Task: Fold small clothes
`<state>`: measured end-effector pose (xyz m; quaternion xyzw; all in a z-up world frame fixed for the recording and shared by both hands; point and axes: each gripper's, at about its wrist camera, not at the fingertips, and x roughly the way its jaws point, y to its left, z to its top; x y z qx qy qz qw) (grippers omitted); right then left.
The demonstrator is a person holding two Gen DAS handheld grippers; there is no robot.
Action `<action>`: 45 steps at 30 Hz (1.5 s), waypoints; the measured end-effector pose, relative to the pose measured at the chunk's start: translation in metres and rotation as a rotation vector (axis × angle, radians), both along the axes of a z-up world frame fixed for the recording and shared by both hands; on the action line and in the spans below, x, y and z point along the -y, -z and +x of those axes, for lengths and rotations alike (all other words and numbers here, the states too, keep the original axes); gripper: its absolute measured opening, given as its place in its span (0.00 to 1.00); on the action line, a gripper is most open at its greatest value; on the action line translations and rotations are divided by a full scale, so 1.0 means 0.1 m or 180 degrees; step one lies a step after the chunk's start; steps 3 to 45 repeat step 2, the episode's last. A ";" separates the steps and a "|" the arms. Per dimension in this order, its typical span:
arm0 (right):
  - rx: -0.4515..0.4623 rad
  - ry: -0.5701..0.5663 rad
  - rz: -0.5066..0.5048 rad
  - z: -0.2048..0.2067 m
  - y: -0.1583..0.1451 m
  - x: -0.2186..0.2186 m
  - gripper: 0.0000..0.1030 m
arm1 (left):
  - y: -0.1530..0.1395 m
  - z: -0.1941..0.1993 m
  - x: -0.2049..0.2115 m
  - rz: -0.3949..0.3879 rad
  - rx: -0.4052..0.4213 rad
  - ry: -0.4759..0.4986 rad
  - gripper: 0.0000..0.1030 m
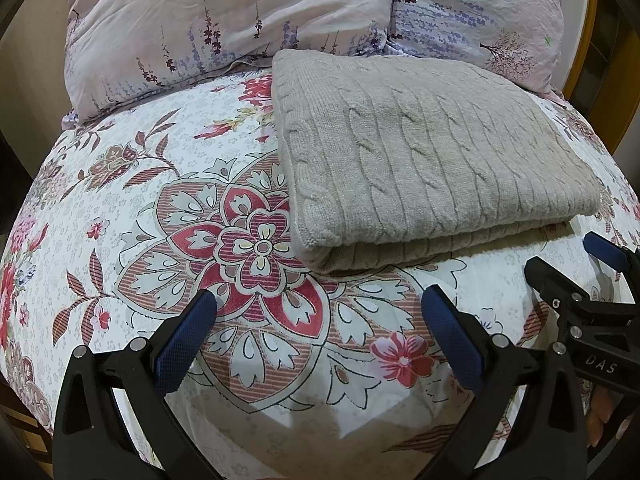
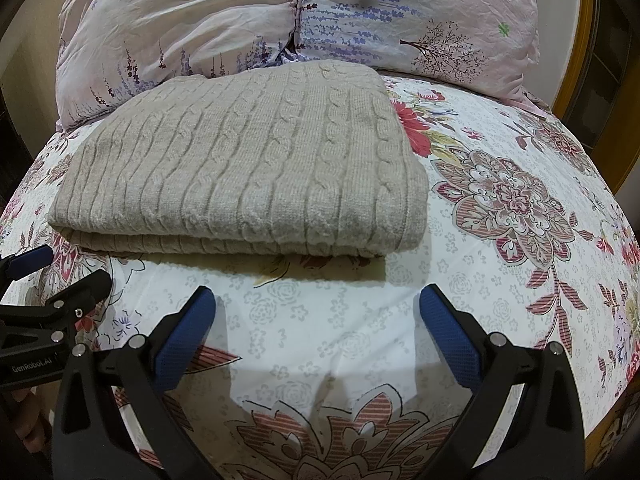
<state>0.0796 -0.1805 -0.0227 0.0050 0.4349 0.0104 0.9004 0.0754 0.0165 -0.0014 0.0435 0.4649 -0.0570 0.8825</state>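
A beige cable-knit sweater [image 1: 432, 160] lies folded into a thick rectangle on the floral bedsheet [image 1: 140, 200]. It also shows in the right wrist view [image 2: 248, 164]. My left gripper [image 1: 320, 300] is open and empty, hovering over the sheet just in front of the sweater's near left corner. My right gripper [image 2: 318, 296] is open and empty, in front of the sweater's near folded edge. The right gripper shows at the right edge of the left wrist view [image 1: 572, 264]. The left gripper shows at the left edge of the right wrist view [image 2: 60, 272].
Two lavender-print pillows [image 1: 240, 20] [image 2: 420, 12] lie against the head of the bed behind the sweater. A wooden frame [image 2: 592, 80] stands at the far right. The bedsheet [image 2: 520, 200] spreads to the right of the sweater.
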 end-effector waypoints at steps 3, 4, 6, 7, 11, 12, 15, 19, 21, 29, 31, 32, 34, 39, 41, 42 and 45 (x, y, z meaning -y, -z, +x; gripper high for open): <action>0.0000 0.0000 0.0000 0.00 0.00 0.00 0.98 | 0.00 0.00 0.00 0.0000 0.0000 0.0000 0.99; 0.0000 0.0000 0.0000 0.00 0.00 0.00 0.98 | 0.00 0.00 0.00 0.0000 0.0000 0.0000 0.99; 0.0000 0.0000 0.0000 0.00 0.00 0.00 0.98 | 0.00 0.00 0.00 0.0000 0.0000 0.0000 0.99; 0.0000 0.0000 0.0000 0.00 0.00 0.00 0.98 | 0.00 0.00 0.00 0.0000 0.0000 0.0000 0.99; 0.0000 0.0000 0.0000 0.00 0.00 0.00 0.98 | 0.00 0.00 0.00 0.0000 0.0000 0.0000 0.99; 0.0000 0.0000 0.0000 0.00 0.00 0.00 0.98 | 0.00 0.00 0.00 0.0000 0.0000 0.0000 0.99; 0.0000 0.0000 0.0000 0.00 0.00 0.00 0.98 | 0.00 0.00 0.00 0.0000 0.0000 0.0000 0.99; 0.0000 0.0000 0.0000 0.00 0.00 0.00 0.98 | 0.00 0.00 0.00 0.0000 0.0000 0.0000 0.99; 0.0000 0.0000 0.0000 0.00 0.00 0.00 0.98 | 0.00 0.00 0.00 0.0000 0.0000 0.0000 0.99; 0.0000 0.0000 0.0000 0.00 0.00 0.00 0.98 | 0.00 0.00 0.00 0.0000 0.0000 0.0000 0.99; 0.0000 0.0000 0.0000 0.00 0.00 0.00 0.98 | 0.00 0.00 0.00 0.0000 0.0000 0.0000 0.99; 0.0000 0.0000 0.0000 0.00 0.00 0.00 0.98 | 0.00 0.00 0.00 0.0000 0.0000 0.0000 0.99; 0.0000 0.0000 0.0000 0.00 0.00 0.00 0.98 | 0.00 0.00 0.00 0.0000 0.0000 0.0000 0.99; 0.0000 0.0000 0.0000 0.00 0.00 0.00 0.98 | 0.00 0.00 0.00 0.0000 0.0000 0.0000 0.99; 0.0000 0.0000 0.0000 0.00 0.00 0.00 0.98 | 0.00 0.00 0.00 0.0000 0.0000 0.0000 0.99; 0.0000 0.0000 0.0000 0.00 0.00 0.00 0.98 | 0.00 0.00 0.00 0.0000 0.0000 0.0000 0.99; 0.0000 0.0000 0.0000 0.00 0.00 0.00 0.98 | 0.00 0.00 0.00 0.0000 0.0000 0.0000 0.99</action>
